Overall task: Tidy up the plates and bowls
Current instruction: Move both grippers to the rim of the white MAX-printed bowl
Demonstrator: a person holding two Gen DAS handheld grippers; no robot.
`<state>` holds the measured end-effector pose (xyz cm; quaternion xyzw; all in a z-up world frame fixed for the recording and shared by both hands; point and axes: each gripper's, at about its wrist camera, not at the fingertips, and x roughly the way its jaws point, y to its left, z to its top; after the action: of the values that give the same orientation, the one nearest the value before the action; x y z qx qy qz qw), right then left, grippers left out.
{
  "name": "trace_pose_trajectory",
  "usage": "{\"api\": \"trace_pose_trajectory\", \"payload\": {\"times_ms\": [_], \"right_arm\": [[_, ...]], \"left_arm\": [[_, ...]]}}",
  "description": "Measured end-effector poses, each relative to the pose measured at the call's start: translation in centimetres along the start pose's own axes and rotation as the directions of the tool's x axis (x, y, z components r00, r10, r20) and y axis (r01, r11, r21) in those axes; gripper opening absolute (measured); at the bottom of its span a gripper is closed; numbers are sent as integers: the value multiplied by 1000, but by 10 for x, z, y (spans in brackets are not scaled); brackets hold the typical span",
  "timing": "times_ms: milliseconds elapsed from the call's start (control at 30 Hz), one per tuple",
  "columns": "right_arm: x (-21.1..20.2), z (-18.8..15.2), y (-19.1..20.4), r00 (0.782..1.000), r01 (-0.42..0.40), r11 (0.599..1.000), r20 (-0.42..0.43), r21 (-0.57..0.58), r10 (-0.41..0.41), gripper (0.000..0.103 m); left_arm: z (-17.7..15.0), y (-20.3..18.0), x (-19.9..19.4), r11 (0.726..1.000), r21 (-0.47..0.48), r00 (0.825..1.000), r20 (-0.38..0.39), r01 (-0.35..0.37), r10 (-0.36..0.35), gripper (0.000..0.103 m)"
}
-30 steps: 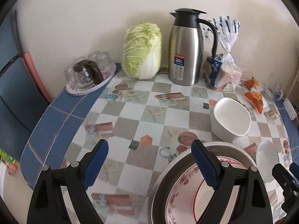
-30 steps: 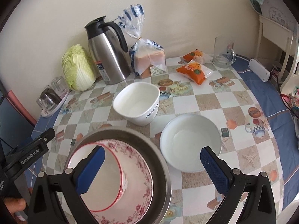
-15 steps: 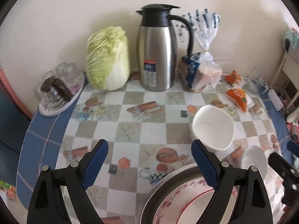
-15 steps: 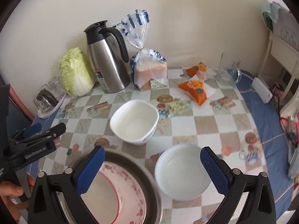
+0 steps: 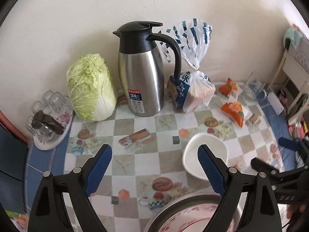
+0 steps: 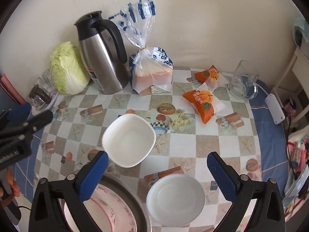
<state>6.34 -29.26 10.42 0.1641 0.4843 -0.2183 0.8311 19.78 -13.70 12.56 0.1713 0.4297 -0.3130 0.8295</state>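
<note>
A square white bowl (image 6: 129,140) stands mid-table, and a round white bowl (image 6: 175,199) sits nearer, to its right. At the bottom edge a steel basin (image 6: 139,208) holds a floral plate (image 6: 119,210). My right gripper (image 6: 157,158) hovers open above the two white bowls and touches neither. In the left wrist view my left gripper (image 5: 154,154) is open over bare tablecloth. The square bowl (image 5: 204,155) lies behind its right finger and the basin (image 5: 173,203) lies below. Each gripper shows at the edge of the other's view.
Along the wall stand a cabbage (image 5: 90,89), a steel thermos jug (image 5: 143,73) and a bagged loaf (image 5: 193,90). A tray of glasses (image 5: 50,119) is far left. Orange snack packets (image 6: 200,104), a glass pitcher (image 6: 243,83) and a white power strip (image 6: 274,108) lie right.
Both grippers have risen and drawn away from the basin, which has slid to the bottom edge of both views. The jug and loaf now sit nearer centre. Both stay open.
</note>
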Motion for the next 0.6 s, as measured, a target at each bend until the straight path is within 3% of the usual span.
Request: {"api": "trace_pose_trajectory", "payload": {"times_ms": [167,367,600], "right_arm": [[19,13,-1,998,29,999,-53,-30,-31,103],[51,19,-8,994,18,1000,-108,9,-17,101],[91,13,-5,986,48,999,-161,-11,-50,77]], "left_arm": [[8,-5,25,998,-29,997,-57,53,-55,91],[3,-17,63,997,-43,990,-128,58,-63,91],[-14,-29,109,993,-67,964,-242,93,-106,89]]}}
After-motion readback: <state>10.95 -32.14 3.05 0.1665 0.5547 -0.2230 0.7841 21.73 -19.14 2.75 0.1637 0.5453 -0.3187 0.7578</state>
